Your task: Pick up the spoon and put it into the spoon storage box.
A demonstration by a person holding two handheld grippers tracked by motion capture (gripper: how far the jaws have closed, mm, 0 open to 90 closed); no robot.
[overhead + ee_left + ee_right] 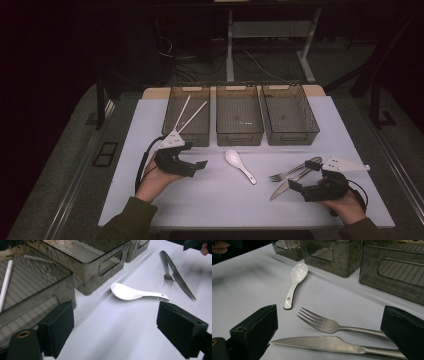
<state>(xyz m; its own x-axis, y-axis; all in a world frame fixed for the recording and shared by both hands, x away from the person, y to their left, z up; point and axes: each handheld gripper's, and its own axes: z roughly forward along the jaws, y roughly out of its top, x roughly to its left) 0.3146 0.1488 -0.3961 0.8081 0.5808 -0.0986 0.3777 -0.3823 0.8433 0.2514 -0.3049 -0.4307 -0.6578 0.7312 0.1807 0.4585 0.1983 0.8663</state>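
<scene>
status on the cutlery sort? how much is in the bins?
Done: two chopsticks lie in the left bin. In hand: nothing; the left gripper is open, aimed at the white spoon. Left: spoon, fork and knife on the table; the right gripper stands open around the last two.

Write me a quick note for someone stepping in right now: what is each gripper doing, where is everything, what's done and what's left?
Left gripper: open, holding nothing, near the left bin, facing the white spoon.
Right gripper: open, holding nothing, at the handles of the fork and knife.
Done, it seems: two chopsticks lean in the left bin.
Left, probably: spoon, fork and knife lie on the table; the middle bin and right bin look empty. Which bin each belongs in, I cannot tell.
</scene>
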